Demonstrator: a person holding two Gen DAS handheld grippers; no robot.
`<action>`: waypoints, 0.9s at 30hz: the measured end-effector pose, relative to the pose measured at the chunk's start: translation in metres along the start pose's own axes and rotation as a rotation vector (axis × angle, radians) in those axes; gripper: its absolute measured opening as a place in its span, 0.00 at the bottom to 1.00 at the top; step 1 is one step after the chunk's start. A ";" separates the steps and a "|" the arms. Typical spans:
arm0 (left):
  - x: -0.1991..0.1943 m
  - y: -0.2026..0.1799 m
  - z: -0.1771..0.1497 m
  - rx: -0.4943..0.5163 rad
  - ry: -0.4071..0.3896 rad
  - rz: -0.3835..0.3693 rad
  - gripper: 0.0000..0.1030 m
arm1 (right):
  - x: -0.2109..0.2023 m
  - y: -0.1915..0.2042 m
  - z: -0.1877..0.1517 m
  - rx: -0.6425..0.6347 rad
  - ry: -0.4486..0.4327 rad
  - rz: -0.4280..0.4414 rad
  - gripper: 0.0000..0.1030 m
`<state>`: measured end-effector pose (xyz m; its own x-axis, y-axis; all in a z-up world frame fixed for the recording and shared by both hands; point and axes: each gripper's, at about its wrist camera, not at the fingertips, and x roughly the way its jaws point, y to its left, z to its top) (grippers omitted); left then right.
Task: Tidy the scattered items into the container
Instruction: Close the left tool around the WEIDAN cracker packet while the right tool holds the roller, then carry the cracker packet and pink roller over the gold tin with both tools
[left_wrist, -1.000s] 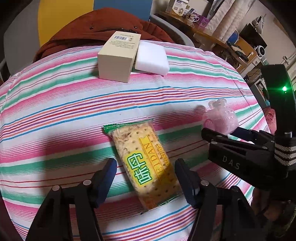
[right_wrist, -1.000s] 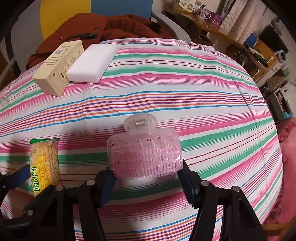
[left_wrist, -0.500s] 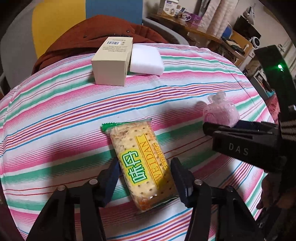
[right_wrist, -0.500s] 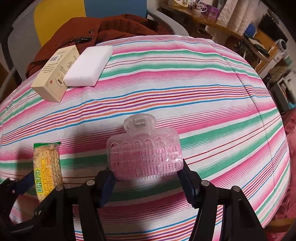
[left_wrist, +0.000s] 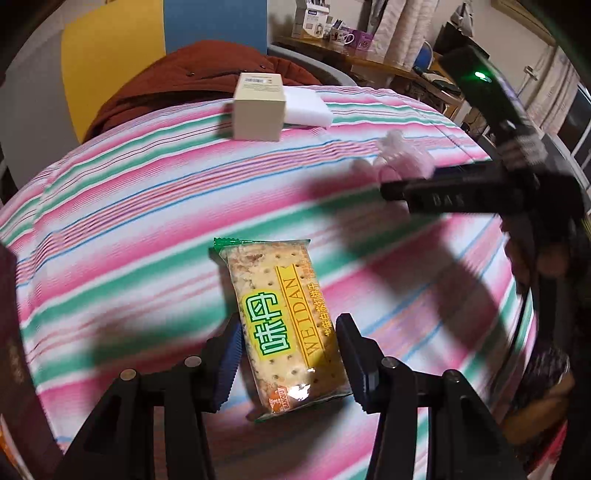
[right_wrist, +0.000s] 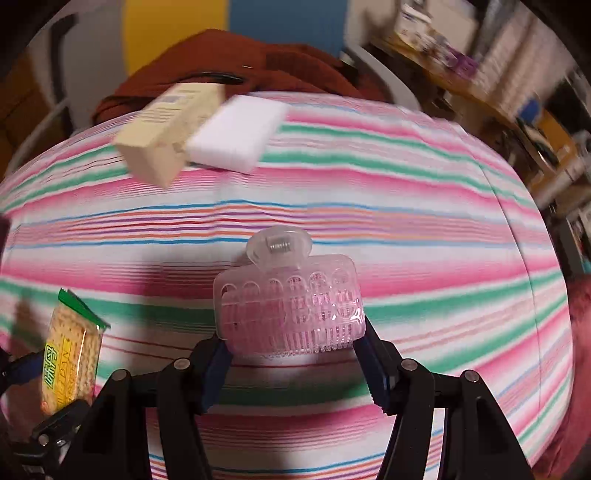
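My left gripper (left_wrist: 286, 354) is shut on a yellow cracker packet (left_wrist: 284, 321) with a green end and holds it above the striped cloth; the packet also shows in the right wrist view (right_wrist: 70, 354). My right gripper (right_wrist: 295, 354) is shut on a translucent pink hair clip (right_wrist: 290, 306) and holds it lifted off the cloth. In the left wrist view the clip (left_wrist: 406, 158) shows blurred at the right. A beige carton box (left_wrist: 258, 107) and a white sponge block (left_wrist: 304, 109) lie side by side at the far edge of the cloth. No container shows clearly.
A striped pink, green and white cloth (right_wrist: 369, 206) covers the surface. A rust-red jacket (left_wrist: 207, 70) lies behind the box. A cluttered desk (left_wrist: 354, 44) stands at the back right. A dark object (left_wrist: 14, 354) sits at the left edge.
My left gripper has closed on the cracker packet and lifted it. Both grippers have risen off the cloth; the views are blurred by motion. The hair clip stays clamped in my right gripper.
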<state>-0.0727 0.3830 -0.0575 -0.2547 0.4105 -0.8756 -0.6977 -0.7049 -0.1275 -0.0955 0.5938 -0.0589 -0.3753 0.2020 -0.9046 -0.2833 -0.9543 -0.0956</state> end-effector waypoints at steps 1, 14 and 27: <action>-0.006 0.003 -0.009 0.003 -0.006 -0.002 0.49 | 0.000 0.003 0.000 -0.020 -0.006 0.008 0.62; -0.047 0.026 -0.080 -0.034 -0.111 -0.051 0.49 | -0.015 0.073 -0.029 -0.254 -0.070 0.205 0.62; -0.066 0.043 -0.110 -0.070 -0.151 -0.102 0.48 | -0.037 0.112 -0.072 -0.193 -0.074 0.248 0.63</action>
<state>-0.0128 0.2620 -0.0567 -0.2863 0.5608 -0.7769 -0.6786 -0.6911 -0.2488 -0.0494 0.4635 -0.0661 -0.4770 -0.0336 -0.8783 -0.0051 -0.9991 0.0410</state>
